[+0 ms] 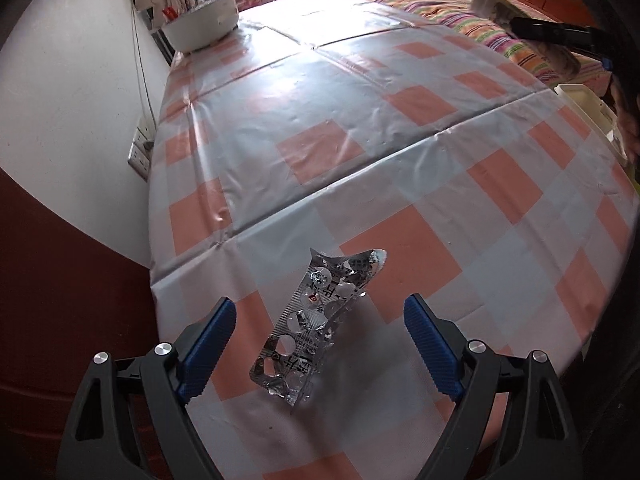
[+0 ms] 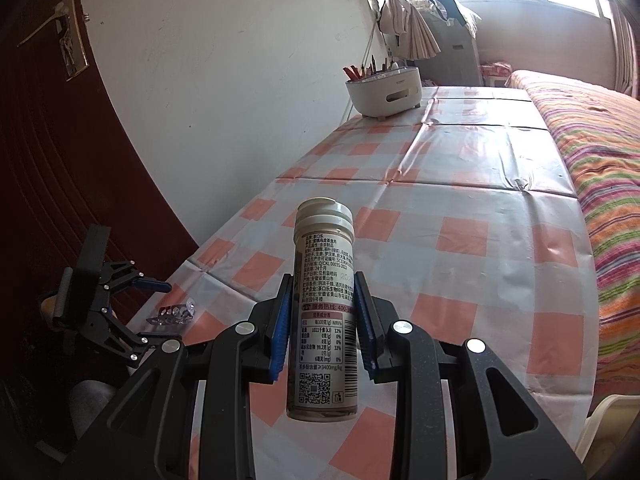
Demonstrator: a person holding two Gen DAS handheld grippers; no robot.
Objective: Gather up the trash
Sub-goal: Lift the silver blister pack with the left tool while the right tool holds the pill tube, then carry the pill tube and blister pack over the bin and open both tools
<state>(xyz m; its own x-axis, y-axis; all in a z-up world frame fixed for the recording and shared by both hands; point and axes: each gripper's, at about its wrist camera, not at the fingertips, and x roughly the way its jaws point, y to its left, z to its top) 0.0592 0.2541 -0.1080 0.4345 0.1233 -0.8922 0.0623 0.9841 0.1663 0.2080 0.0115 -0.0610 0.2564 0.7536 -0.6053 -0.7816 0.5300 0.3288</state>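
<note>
A crumpled silver blister pack (image 1: 316, 320) lies on the checked tablecloth (image 1: 360, 140) near the table's corner. My left gripper (image 1: 320, 302) hangs over it, open wide, with the pack between the blue pads (image 1: 208, 344) and neither pad touching it. In the right wrist view, my right gripper (image 2: 322, 280) is shut on a white tablet tube (image 2: 324, 320) with a printed label, held cap upward above the cloth (image 2: 480, 200). The same view shows the left gripper (image 2: 172, 312) and the blister pack (image 2: 178, 311) at the table's left edge.
A white caddy (image 2: 384, 88) with pens stands at the far end by the wall. A bed with a striped cover (image 2: 600, 160) runs along the table's right side. A dark red door (image 2: 40, 160) is to the left. A white container (image 1: 588, 108) sits by the right edge.
</note>
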